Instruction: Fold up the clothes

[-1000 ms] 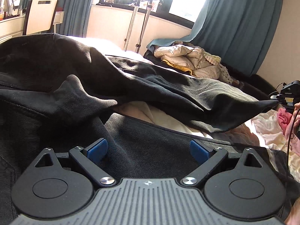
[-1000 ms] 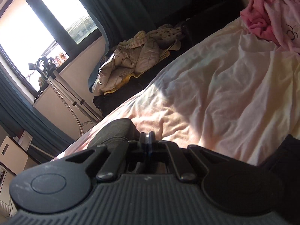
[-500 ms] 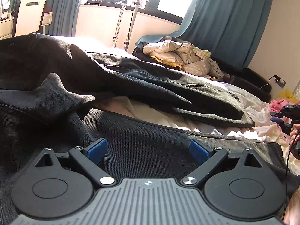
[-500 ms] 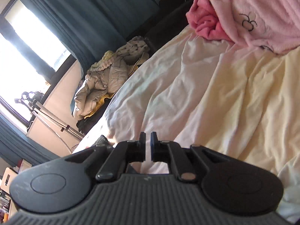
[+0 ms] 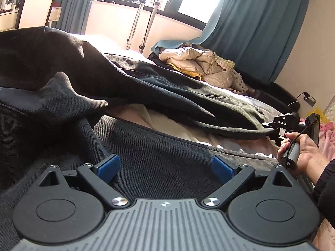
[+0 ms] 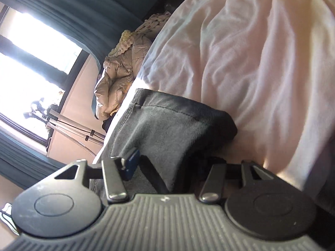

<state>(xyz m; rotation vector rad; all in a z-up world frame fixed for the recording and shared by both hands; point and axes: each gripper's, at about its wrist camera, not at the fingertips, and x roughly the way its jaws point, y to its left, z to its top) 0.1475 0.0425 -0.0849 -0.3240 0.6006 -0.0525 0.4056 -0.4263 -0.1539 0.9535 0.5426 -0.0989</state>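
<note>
- Your left gripper [image 5: 165, 165] hangs low over the black trousers [image 5: 167, 87], with its jaws spread wide and nothing between the blue pads [image 5: 108, 165].
- The cloth just under that gripper is a broad, flat part of the trousers that fills the near side of the left wrist view.
- One trouser leg runs away from you to the right across the bed sheet [image 6: 251, 52]. Pale sheet shows in the gap between this leg and the nearer cloth.
- A loose flap of the black cloth stands up in a peak on the left, between the two layers.
- Your right hand [image 5: 303, 152] grips the handle of the right gripper [image 6: 169, 163] at the far end of that leg, right at the hem.
- In the right wrist view that gripper's jaws have just been on the move and now stand well apart. A fold of the grey-black hem rises between them.
- One blue pad [image 6: 132, 163] sits just beside the fold. The other finger is in shadow, so you cannot tell whether it touches the cloth.
- The hem lies on the sheet, with its stitched edge facing away from the gripper.
- Beyond the bed, a beige puffy jacket [image 5: 194, 60] lies heaped below the teal curtain [image 5: 251, 31].
- A white chair [image 5: 35, 6] stands at the far left.
</note>
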